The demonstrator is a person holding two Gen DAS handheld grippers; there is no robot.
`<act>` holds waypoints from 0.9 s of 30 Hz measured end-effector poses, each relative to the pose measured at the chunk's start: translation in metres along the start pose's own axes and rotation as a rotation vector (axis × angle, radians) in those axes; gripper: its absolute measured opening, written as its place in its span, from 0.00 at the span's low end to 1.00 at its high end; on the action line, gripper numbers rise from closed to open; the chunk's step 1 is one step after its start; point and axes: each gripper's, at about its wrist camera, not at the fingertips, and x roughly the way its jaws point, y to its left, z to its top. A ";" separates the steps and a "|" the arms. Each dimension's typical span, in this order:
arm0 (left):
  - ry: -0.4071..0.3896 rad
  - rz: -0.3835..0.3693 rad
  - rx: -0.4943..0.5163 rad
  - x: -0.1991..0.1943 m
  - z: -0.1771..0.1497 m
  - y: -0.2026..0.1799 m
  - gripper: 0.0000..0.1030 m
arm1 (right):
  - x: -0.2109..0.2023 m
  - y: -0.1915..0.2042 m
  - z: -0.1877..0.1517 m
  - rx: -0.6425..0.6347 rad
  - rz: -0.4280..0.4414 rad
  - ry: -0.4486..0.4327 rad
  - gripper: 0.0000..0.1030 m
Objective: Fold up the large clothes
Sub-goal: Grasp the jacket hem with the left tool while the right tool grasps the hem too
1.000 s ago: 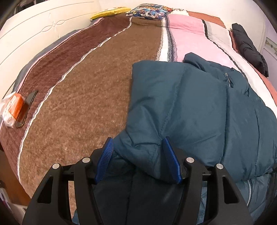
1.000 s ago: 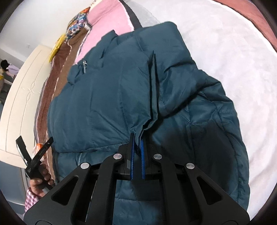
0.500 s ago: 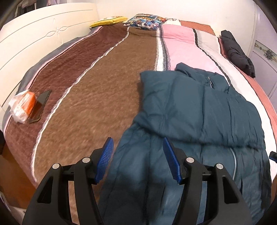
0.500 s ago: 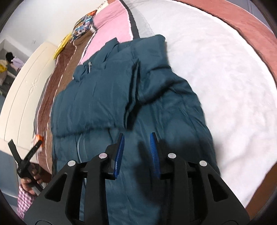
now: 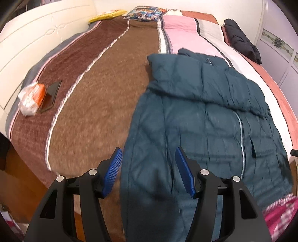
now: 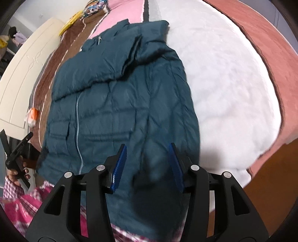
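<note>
A dark teal padded jacket (image 5: 203,119) lies front up on the bed, its sleeves folded across the chest and its hem hanging over the near edge. It also shows in the right wrist view (image 6: 119,104). My left gripper (image 5: 149,171) is open and empty, above the jacket's lower left side. My right gripper (image 6: 147,165) is open and empty, above the jacket's lower right side. The left gripper's tip also shows in the right wrist view (image 6: 17,152), at the far left.
The bed has a striped blanket, brown (image 5: 93,89), pink and white (image 6: 232,89). An orange-and-white packet (image 5: 31,98) and a dark phone (image 5: 52,95) lie at the left edge. A black garment (image 5: 242,41) and pillows (image 5: 145,14) lie at the far end.
Both grippers let go of the jacket's folded sleeves, opened, and pulled back toward the hem. The sleeves now lie folded across the chest.
</note>
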 end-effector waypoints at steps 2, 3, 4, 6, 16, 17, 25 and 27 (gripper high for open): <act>0.030 -0.013 -0.017 -0.004 -0.011 0.004 0.57 | -0.003 -0.003 -0.009 0.006 -0.005 0.013 0.46; 0.045 -0.015 -0.021 -0.006 -0.015 0.006 0.57 | -0.004 -0.005 -0.014 0.005 -0.008 0.019 0.46; 0.064 -0.013 -0.024 -0.007 -0.020 0.008 0.57 | -0.005 -0.006 -0.018 0.005 -0.010 0.022 0.46; 0.099 -0.006 -0.016 -0.010 -0.029 0.011 0.57 | -0.007 -0.007 -0.025 0.003 -0.016 0.030 0.47; 0.191 -0.028 -0.049 -0.017 -0.065 0.024 0.66 | -0.016 -0.017 -0.061 0.018 -0.036 0.054 0.54; 0.203 -0.034 -0.048 -0.016 -0.067 0.025 0.67 | -0.017 -0.019 -0.063 0.025 -0.036 0.055 0.56; 0.249 -0.115 -0.071 -0.009 -0.080 0.026 0.67 | -0.016 -0.037 -0.080 0.104 0.007 0.082 0.61; 0.271 -0.131 -0.095 -0.003 -0.085 0.029 0.67 | -0.015 -0.040 -0.082 0.118 0.021 0.092 0.64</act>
